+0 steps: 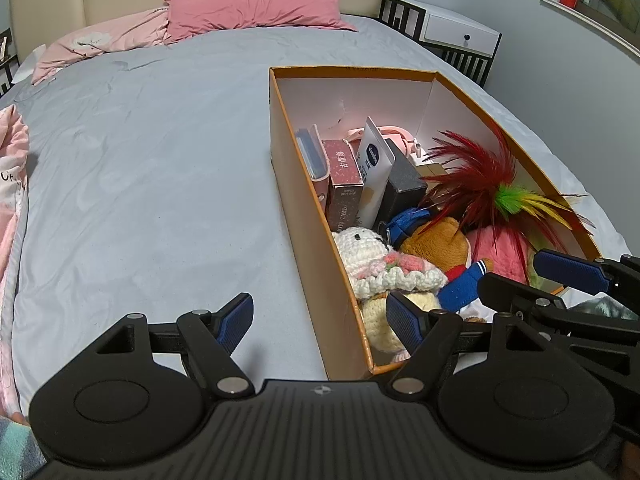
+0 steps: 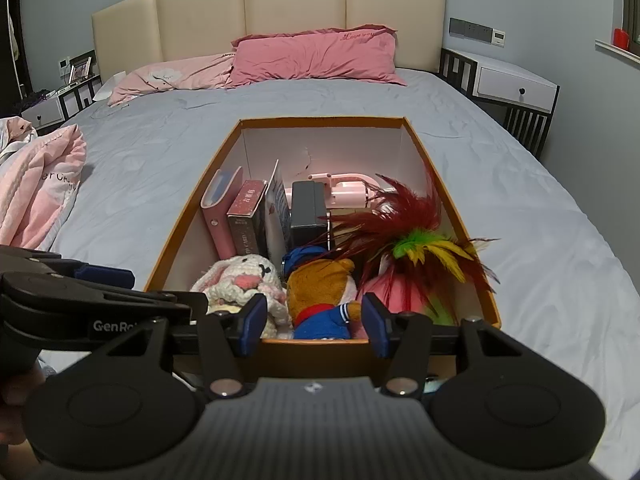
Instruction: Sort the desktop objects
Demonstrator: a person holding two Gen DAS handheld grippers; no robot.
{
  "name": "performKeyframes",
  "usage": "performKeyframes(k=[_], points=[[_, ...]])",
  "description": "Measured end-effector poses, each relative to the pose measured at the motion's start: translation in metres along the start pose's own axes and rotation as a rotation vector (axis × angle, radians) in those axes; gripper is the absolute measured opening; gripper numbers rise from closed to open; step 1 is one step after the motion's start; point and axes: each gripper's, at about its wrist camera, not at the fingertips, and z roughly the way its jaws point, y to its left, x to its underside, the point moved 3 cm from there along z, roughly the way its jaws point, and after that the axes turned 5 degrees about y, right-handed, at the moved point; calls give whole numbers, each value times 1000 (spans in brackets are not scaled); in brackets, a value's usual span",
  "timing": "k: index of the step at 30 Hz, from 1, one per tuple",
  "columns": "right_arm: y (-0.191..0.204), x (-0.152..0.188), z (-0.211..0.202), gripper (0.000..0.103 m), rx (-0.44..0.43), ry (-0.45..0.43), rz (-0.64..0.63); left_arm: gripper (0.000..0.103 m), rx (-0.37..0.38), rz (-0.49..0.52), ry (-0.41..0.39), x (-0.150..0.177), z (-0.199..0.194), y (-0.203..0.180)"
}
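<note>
Nearest the cameras, both grippers hang with their jaws spread wide and nothing between the pads. The left gripper (image 1: 320,322) straddles the near left wall of the orange box (image 1: 304,216), one finger over the grey bed sheet (image 1: 140,184) and the other inside the box rim. The right gripper (image 2: 314,326) sits just above the near edge of the box, framing the brown bear (image 2: 320,292) in its blue outfit.

Just beyond, the crocheted white bunny (image 2: 240,280) lies at the near left of the box, touching the bear, and a pink plush (image 2: 394,288) rests at the near right under the red feather toy (image 2: 404,232). Further in, a pink binder (image 2: 220,212), a dark red card box (image 2: 246,216), a white tube, a black case (image 2: 308,210) and a pink device (image 2: 344,184) stand packed against one another.

With everything already in the box and the bed around it bare, the sort looks close to finished. If a soft toy is to be taken next, a straight descent onto the bear's body would serve best, closing gently and staying clear of the feathers, which would snag and drag. Pink pillows (image 2: 316,56) lie at the far headboard.
</note>
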Motion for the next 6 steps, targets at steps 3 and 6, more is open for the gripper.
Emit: performKeyframes(k=[3, 6], points=[[0, 0, 1, 54, -1, 1, -1, 86, -1, 0, 1, 0, 0, 0], [0, 0, 0, 55, -1, 1, 0, 86, -3, 3, 1, 0, 1, -1]])
